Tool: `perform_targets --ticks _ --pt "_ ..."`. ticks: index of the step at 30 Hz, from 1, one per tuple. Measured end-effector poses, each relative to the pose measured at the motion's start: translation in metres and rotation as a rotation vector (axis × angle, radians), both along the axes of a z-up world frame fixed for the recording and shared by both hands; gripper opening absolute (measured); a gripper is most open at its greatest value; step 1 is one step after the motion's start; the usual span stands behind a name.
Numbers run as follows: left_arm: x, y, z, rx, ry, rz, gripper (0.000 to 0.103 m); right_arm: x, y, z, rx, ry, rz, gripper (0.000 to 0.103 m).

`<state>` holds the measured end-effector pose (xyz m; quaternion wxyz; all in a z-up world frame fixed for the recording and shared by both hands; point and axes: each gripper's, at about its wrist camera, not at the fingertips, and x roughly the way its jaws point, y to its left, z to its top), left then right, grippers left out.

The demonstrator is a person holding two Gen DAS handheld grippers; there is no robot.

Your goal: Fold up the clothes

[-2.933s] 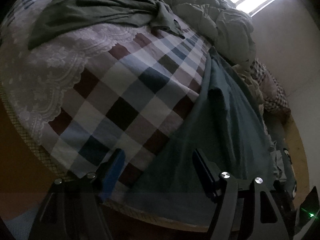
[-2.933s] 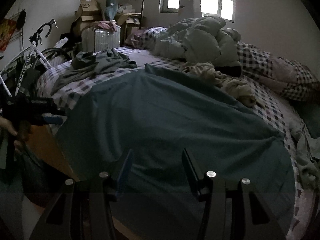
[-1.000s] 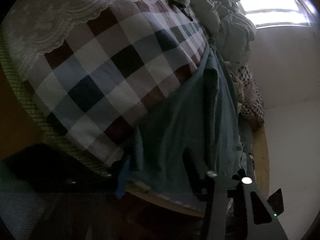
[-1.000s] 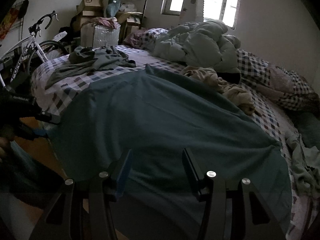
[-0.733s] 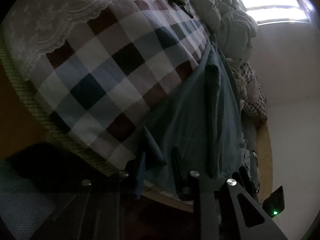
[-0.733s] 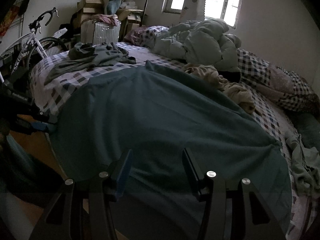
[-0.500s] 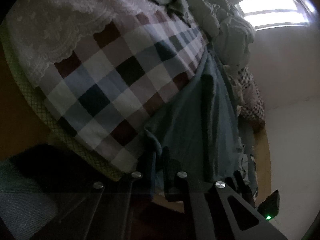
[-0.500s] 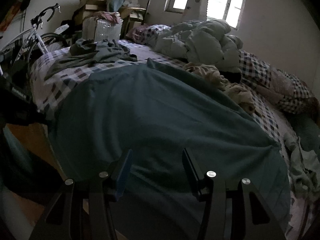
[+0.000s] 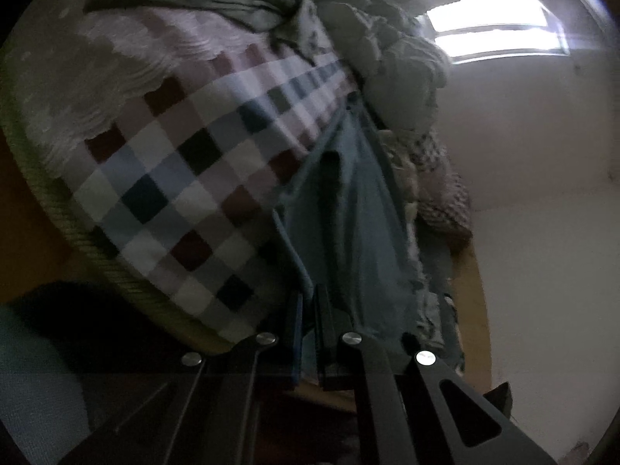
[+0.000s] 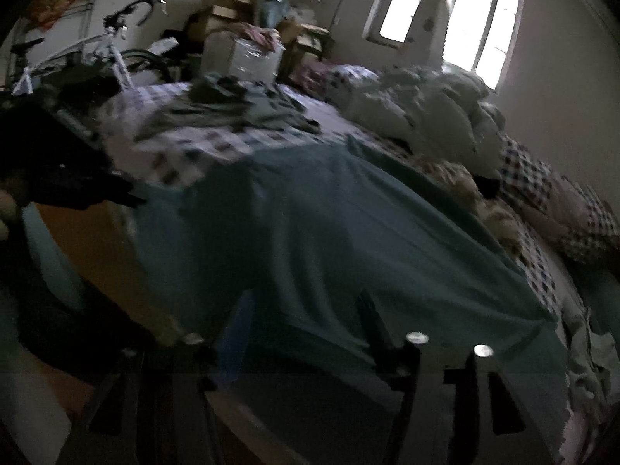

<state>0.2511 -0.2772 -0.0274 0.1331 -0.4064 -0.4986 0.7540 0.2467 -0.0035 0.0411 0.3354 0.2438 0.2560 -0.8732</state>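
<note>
Holding a pair of tongs in each hand, we stand at the edge of a big bed with a checked sheet (image 9: 201, 178) in white, blue and dark red squares. Our left tongs (image 9: 308, 310) are squeezed together on the corner of a big teal cloth garment (image 9: 348, 232), right at the edge of the bed. The cloth runs up between the two fingers and away across the bed.

From our right side we see the same teal garment (image 10: 329, 232) spread wide over the middle of the bed, with soft folds near us. Our right tongs (image 10: 302, 314) are apart, with one finger on each side, just over the near edge of the garment. We cannot tell if they touch it.

A crumpled grey-green piece of clothing (image 10: 232, 112) lies on the far corner of the sheet. A puffy pale quilt (image 10: 426, 112) is heaped below the bright window (image 10: 449, 19). A white bicycle (image 10: 97, 58) leans by the wall, near some cardboard boxes (image 10: 228, 0).
</note>
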Motion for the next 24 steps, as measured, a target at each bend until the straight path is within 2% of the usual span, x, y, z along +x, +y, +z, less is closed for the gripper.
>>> perform_targets --ticks 5,10,15,24 --pt "-0.004 0.007 0.018 0.019 0.069 -0.059 0.004 0.035 -0.042 -0.007 0.05 0.078 0.102 0.078" --pt "-0.003 0.006 0.029 0.042 0.121 -0.093 0.004 0.056 -0.074 -0.018 0.101 0.141 0.15 0.078" --pt "-0.006 0.005 0.031 0.077 0.141 -0.101 0.004 0.048 -0.098 -0.021 0.131 0.214 0.076 0.078" --pt "-0.002 -0.002 0.026 0.122 0.142 -0.078 0.003 -0.005 -0.115 -0.022 0.15 0.246 -0.055 0.077"
